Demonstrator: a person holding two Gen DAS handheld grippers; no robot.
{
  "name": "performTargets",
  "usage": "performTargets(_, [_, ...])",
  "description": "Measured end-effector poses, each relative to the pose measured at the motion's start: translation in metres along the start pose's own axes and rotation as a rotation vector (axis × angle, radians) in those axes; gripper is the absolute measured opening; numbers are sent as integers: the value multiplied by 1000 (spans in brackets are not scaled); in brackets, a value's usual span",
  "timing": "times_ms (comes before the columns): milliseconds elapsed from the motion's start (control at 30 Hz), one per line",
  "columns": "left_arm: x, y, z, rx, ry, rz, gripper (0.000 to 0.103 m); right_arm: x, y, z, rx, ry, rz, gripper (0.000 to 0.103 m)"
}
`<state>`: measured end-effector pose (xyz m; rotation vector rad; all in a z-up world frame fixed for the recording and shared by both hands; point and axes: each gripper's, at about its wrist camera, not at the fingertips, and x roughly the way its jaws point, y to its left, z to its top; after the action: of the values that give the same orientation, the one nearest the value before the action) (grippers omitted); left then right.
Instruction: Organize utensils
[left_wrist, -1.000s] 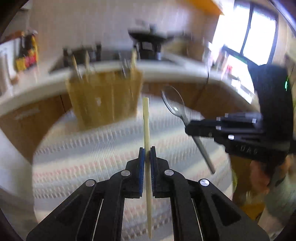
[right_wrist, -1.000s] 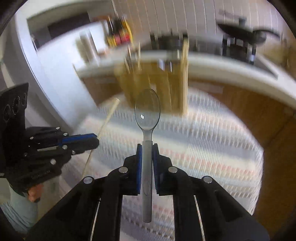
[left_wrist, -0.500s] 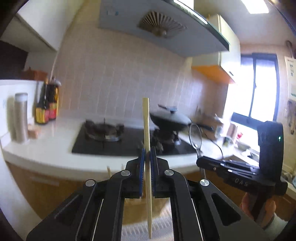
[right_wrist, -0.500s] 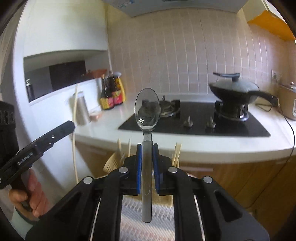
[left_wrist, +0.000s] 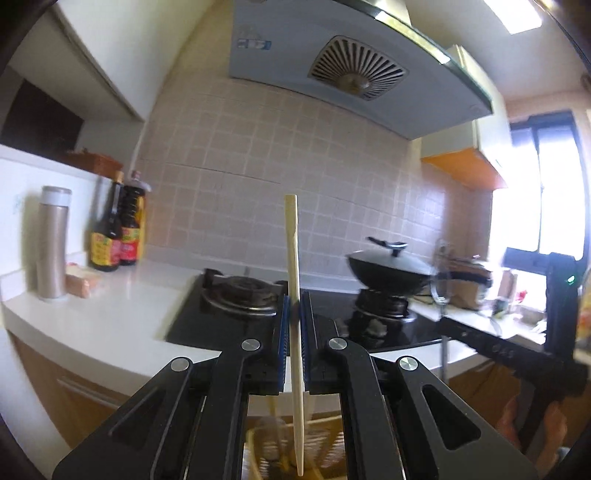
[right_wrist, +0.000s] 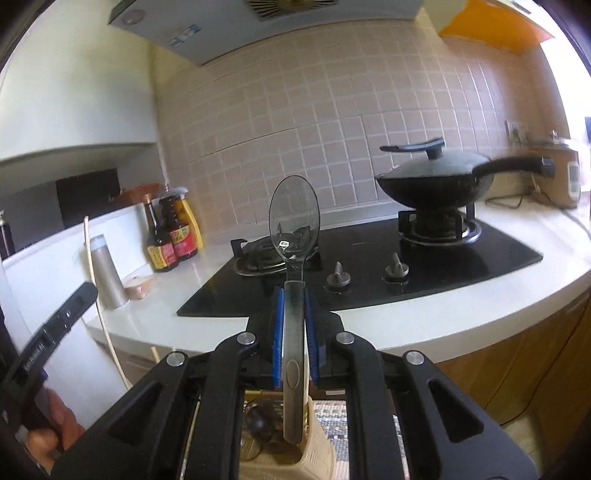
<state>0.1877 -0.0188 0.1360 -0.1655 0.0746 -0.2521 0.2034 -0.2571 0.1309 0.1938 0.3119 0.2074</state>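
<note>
My left gripper (left_wrist: 294, 314) is shut on a pale wooden chopstick (left_wrist: 293, 258), held upright; its lower end hangs over the wooden utensil holder (left_wrist: 321, 458), seen between the gripper arms. My right gripper (right_wrist: 294, 314) is shut on a metal spoon (right_wrist: 294, 218), bowl up; its handle end hangs just above the holder (right_wrist: 314, 443). The right gripper with the spoon shows at the right of the left wrist view (left_wrist: 439, 317). The left gripper and chopstick show at the left of the right wrist view (right_wrist: 92, 291).
A white counter (right_wrist: 461, 314) carries a black gas hob (right_wrist: 369, 269) with a lidded black wok (right_wrist: 436, 177). Sauce bottles (right_wrist: 173, 236) and a steel flask (right_wrist: 107, 273) stand at the left. A striped cloth (right_wrist: 332, 432) lies under the holder.
Both grippers have tilted up from looking down at the table to facing the kitchen wall. The holder has moved from ahead of them to directly below. Both still grip their utensils.
</note>
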Motion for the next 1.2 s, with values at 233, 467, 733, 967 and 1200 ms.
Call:
performTargets(233, [9, -1, -18, 19, -10, 28, 4, 16, -2, -20, 16, -9, 19, 9])
performTargets(467, [8, 8, -32, -16, 18, -2, 5, 5, 5, -36, -34, -37, 22, 10])
performTargets(733, [-28, 11, -32, -60, 37, -27, 36, -37, 4, -45, -26, 6, 62, 26])
performTargets(967, [-83, 5, -33, -92, 68, -41, 66, -87, 14, -66, -41, 76, 92, 27])
performTargets(1200, [-133, -12, -53, -74, 102, -31, 82, -127, 31, -100, -78, 90, 59, 55])
